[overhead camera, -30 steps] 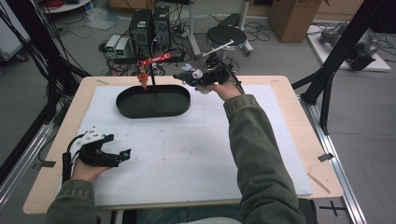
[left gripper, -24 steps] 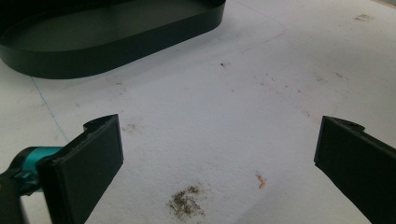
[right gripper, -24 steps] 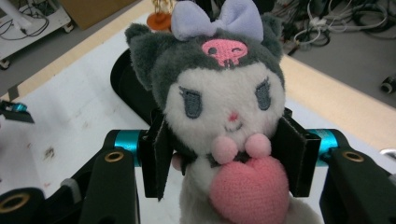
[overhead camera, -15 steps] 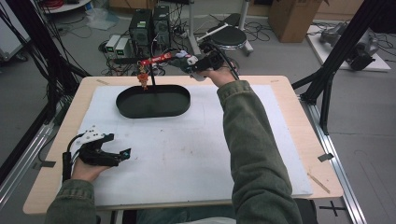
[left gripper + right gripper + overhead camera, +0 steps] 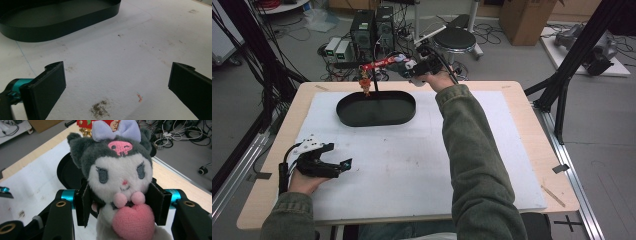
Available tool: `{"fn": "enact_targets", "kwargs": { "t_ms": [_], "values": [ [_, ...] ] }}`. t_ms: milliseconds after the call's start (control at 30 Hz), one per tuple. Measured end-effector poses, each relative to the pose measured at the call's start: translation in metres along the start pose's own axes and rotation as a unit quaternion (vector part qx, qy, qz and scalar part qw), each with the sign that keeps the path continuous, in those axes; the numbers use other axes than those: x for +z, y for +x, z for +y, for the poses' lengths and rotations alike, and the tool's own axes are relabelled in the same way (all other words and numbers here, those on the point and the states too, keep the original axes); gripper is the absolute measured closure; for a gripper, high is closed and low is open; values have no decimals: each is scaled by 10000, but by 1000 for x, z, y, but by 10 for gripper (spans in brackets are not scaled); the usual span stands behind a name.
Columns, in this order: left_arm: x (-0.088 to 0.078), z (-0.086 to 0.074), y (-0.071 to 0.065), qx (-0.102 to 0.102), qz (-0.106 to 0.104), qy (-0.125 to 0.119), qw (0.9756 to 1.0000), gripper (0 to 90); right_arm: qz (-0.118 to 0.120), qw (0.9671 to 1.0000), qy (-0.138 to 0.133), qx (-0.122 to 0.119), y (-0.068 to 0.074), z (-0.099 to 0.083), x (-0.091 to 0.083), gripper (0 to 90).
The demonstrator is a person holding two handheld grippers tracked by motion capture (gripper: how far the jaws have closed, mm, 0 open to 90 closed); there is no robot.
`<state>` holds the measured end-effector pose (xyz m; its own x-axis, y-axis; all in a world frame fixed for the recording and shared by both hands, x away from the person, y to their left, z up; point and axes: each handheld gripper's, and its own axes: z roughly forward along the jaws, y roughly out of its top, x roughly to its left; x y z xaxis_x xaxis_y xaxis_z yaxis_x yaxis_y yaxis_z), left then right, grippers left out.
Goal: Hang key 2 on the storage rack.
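The plush toy (image 5: 404, 64) sits at the upper middle of the high view, lifted above the table's far edge in the right gripper (image 5: 419, 67), just right of a red ornament (image 5: 374, 64) atop a thin black post (image 5: 375, 86) that rises from the black oval tray (image 5: 377, 107). Judging by this, the toy is held high for hanging or placing near the tray. At lower left, the left gripper (image 5: 329, 167) rests on the white mat (image 5: 412, 160), seemingly idle.

In the left gripper view, its jaws stand wide apart over the stained mat (image 5: 120, 62), holding nothing; the tray (image 5: 60, 22) lies at upper left.

In the right gripper view, the jaws clamp the toy (image 5: 118, 182) at its sides, below the head, facing the camera, its pink heart (image 5: 132, 223) low in frame.
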<state>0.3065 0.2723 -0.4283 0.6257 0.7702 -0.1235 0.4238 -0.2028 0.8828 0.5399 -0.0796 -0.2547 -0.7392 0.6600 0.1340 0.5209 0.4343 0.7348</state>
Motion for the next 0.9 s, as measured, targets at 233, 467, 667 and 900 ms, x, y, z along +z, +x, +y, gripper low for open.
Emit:
{"fn": "enact_targets", "kwargs": {
  "t_ms": [233,467,667,900],
  "values": [
    [0,0,1,-89,-60,-51,9999,17,-94,9989,-376,279,-6,1,1,444],
    [0,1,1,-121,-119,-117,9998,17,-229,9982,-353,425,-8,0,7,444],
    [0,1,1,-115,-114,-112,9998,17,-325,9965,-363,674,-13,-2,10,428],
    [0,1,1,-100,-123,-89,9998,17,-322,9961,-397,713,-16,-3,6,365]
  ]
}}
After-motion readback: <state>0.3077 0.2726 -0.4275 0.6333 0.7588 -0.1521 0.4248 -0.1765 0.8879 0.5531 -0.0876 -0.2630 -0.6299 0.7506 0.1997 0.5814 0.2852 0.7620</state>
